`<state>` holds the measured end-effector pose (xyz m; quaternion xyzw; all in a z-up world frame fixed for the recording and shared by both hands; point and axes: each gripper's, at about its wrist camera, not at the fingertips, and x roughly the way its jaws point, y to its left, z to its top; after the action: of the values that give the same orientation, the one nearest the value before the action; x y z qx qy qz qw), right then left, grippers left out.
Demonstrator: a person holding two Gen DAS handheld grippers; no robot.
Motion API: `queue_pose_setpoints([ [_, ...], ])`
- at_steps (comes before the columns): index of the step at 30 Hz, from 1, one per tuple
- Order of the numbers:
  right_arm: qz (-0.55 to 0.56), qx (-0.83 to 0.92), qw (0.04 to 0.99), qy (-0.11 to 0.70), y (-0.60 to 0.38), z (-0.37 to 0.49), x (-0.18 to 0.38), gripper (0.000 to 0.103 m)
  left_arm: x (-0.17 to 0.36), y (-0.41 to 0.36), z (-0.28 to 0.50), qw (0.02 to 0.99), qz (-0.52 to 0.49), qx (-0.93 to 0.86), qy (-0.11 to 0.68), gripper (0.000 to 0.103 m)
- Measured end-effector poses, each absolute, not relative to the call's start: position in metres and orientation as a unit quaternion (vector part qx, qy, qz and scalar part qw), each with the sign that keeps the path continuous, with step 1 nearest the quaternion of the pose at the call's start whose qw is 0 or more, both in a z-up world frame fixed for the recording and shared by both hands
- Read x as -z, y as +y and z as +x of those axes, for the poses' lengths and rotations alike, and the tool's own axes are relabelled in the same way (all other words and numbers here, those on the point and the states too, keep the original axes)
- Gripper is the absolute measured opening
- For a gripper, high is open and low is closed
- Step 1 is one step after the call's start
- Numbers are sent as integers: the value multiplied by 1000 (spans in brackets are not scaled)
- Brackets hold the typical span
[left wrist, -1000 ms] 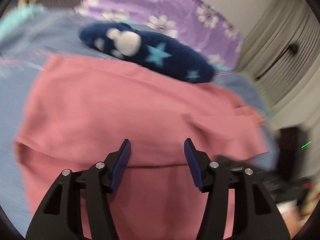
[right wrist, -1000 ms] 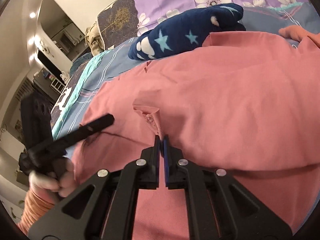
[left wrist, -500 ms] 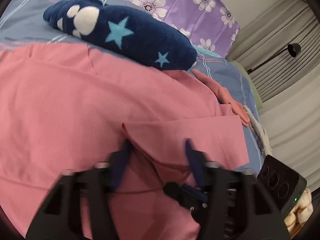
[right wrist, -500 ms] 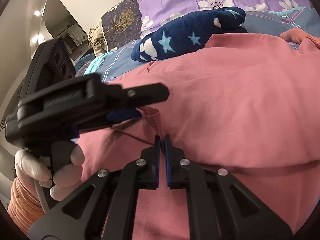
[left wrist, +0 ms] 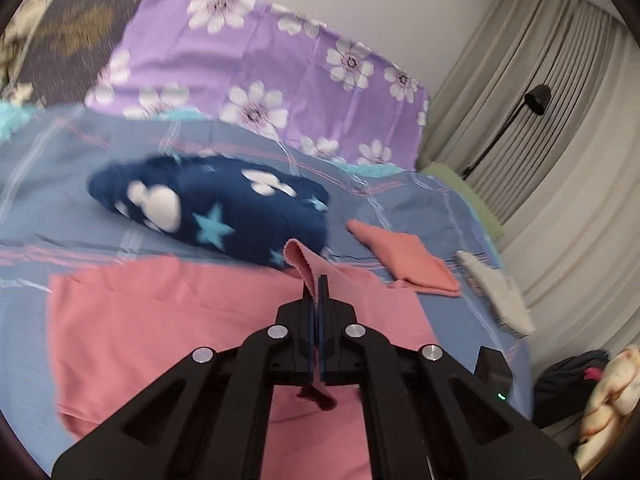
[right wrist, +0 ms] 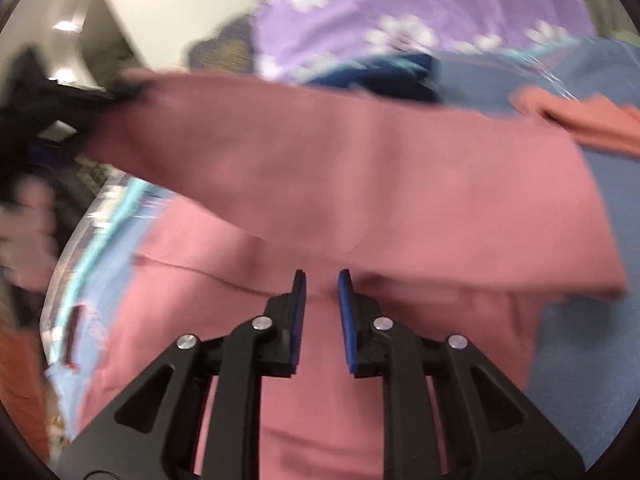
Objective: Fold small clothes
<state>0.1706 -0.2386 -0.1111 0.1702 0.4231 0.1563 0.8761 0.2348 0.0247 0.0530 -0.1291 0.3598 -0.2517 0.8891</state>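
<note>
From the left wrist we see our left gripper [left wrist: 319,280], jaws pinching a corner of the pink cloth [left wrist: 180,320] on the bed [left wrist: 60,184]. From the right wrist, our right gripper [right wrist: 322,280] hangs with jaws spread above the cloth.

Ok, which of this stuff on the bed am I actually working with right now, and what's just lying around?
In the job:
- pink garment, being folded
- left gripper, shut on a corner of it
- right gripper, open above it

Lying about:
- navy star blanket
- folded orange cloth
- white cloth
- purple floral pillow
- floor lamp
</note>
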Motion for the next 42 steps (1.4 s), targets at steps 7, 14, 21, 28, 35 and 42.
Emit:
queue_pose_setpoints([
  [7,196,-153,872,421,-246,172,116,5,-34,89,233,906,-112,167,374,1],
  [14,207,-161,868,421,-249,173,118,7,19,147,242,890,-122,107,426,1],
  [21,207,-162,869,420,-250,173,119,7,62,170,243,888,-93,27,449,8],
  [28,210,-163,867,421,-251,173,119,7,34,131,222,913,-77,96,389,34],
  [35,197,-115,880,416,-273,166,109,6,86,84,222,902,41,78,423,44],
  [42,184,-44,888,420,-299,149,108,0,86,84,215,903,43,77,421,45],
])
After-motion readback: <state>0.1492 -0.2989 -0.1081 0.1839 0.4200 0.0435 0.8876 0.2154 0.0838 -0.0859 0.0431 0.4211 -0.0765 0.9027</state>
